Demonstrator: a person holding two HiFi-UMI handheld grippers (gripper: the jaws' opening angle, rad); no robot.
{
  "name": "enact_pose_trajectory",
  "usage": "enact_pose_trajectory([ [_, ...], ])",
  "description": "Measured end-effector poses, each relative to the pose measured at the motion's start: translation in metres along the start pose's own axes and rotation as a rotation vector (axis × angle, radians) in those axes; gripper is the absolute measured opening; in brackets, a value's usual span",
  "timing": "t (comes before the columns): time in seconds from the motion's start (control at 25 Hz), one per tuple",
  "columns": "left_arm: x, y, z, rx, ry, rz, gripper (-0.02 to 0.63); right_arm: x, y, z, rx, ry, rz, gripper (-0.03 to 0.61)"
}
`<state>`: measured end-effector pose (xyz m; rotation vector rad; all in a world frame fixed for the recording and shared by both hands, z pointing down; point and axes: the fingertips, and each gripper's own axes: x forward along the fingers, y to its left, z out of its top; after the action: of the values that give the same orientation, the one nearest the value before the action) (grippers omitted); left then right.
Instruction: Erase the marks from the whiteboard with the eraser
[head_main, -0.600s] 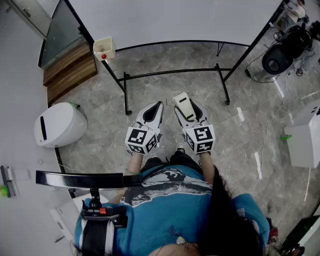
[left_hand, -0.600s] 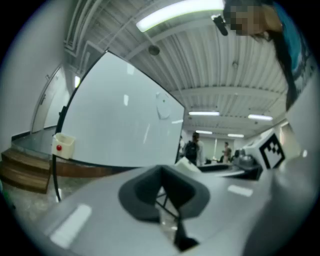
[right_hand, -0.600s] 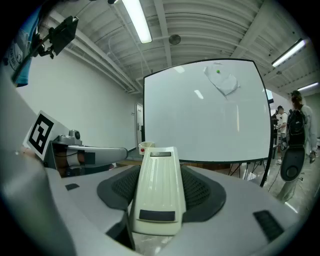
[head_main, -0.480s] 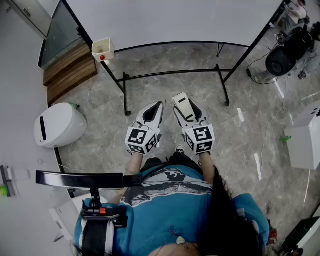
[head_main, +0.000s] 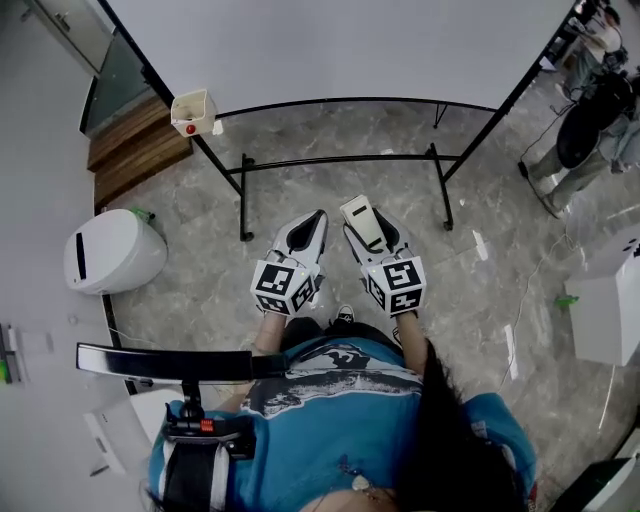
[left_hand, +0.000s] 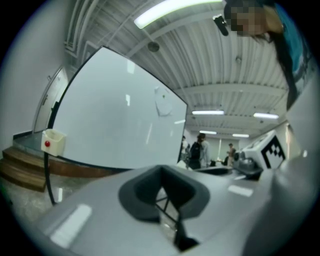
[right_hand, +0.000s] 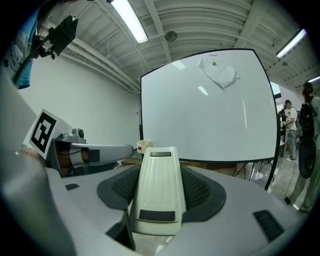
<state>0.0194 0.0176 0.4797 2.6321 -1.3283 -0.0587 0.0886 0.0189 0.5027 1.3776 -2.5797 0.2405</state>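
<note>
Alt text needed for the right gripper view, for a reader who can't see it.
The right tool holds a cream eraser between its jaws, aimed at a whiteboard on a black stand. The left tool shows at the left, and a person stands at the right edge.

A rounded white container (head_main: 113, 250) stands on the marble floor (head_main: 200, 300) well left of the left hand-held gripper (head_main: 316, 220); wooden steps (head_main: 140, 145) and a cream box (head_main: 193, 112) lie farther ahead-left.

whiteboard (head_main: 340, 45) top cut off, eraser (right_hand: 157, 190) underside hidden
</note>
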Motion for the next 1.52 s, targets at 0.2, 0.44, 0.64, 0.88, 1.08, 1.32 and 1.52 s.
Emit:
enact_pose_trajectory([
  [0.2, 0.018, -0.010, -0.004, 0.010, 0.020, 0.027, 0.004, 0.006, -0.025, -0.004, 0.029, 0.000, 0.033, 0.262],
  [0.44, 0.035, 0.002, -0.006, -0.001, 0.033, 0.071, 0.004, 0.024, -0.045, -0.007, 0.048, 0.011, 0.055, 0.262],
  [0.64, 0.056, 0.031, 0.001, -0.012, 0.025, 0.091, 0.005, 0.053, -0.055, 0.001, 0.047, 0.017, 0.065, 0.262],
  [0.88, 0.096, 0.068, 0.020, 0.001, -0.001, 0.066, 0.005, 0.092, -0.077, 0.022, 0.032, -0.002, 0.051, 0.262],
  [1.08, 0.133, 0.105, 0.037, 0.026, 0.009, 0.033, 0.005, 0.137, -0.096, 0.048, 0.041, -0.022, 0.036, 0.262],
  [1.32, 0.172, 0.163, 0.061, 0.037, -0.001, 0.006, 0.005, 0.203, -0.111, 0.087, 0.025, -0.045, 0.018, 0.262],
  [1.52, 0.190, 0.197, 0.075, 0.031, -0.008, 0.002, 0.004, 0.239, -0.127, 0.126, 0.016, -0.101, -0.005, 0.262],
])
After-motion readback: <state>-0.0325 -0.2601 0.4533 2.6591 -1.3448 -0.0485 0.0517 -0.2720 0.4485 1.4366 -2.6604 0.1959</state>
